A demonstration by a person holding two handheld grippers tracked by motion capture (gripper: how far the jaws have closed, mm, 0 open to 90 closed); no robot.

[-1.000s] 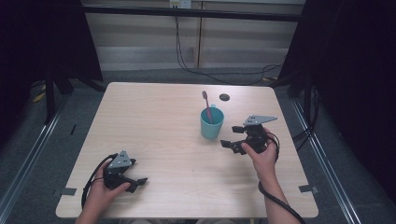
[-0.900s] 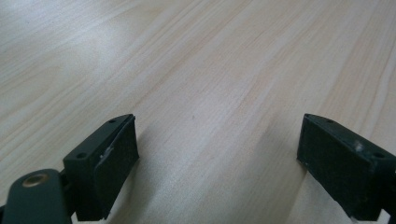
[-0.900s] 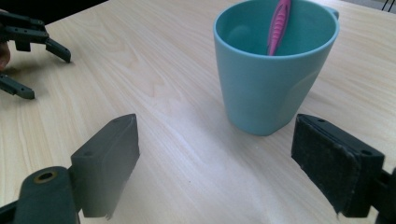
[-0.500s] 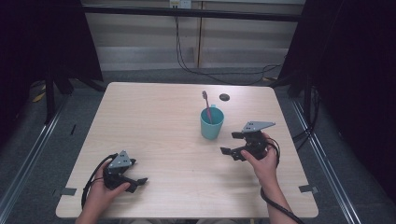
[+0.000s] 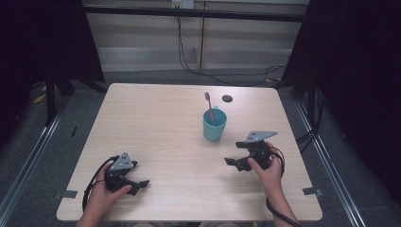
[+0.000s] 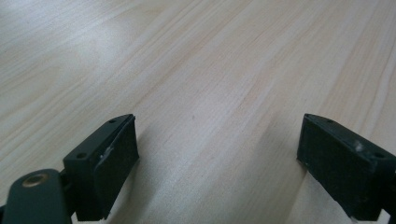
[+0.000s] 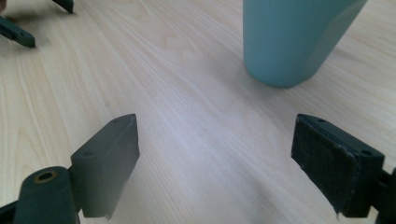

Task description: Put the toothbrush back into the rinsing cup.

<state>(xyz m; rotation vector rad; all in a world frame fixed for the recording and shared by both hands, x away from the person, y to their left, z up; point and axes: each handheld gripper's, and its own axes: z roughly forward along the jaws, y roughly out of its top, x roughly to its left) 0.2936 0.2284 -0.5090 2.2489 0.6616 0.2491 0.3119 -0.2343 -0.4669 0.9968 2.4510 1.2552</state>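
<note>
High view: teal cup point(image 5: 214, 125) upright on wooden table point(image 5: 156, 123), right of centre, pink toothbrush point(image 5: 208, 106) standing inside. Right gripper point(image 5: 236, 163) at cup's 5 o'clock, near, not touching; jaws apart, empty. Left gripper point(image 5: 137, 185) at table's 7 o'clock, low over bare wood; jaws apart, empty. Small dark disc point(image 5: 227, 98) at cup's 1 o'clock.

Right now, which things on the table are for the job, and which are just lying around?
Probably for the job:
teal cup
toothbrush standing in it
left gripper, jaws open
right gripper, jaws open

Just lying about:
small dark round thing beyond the cup
</note>
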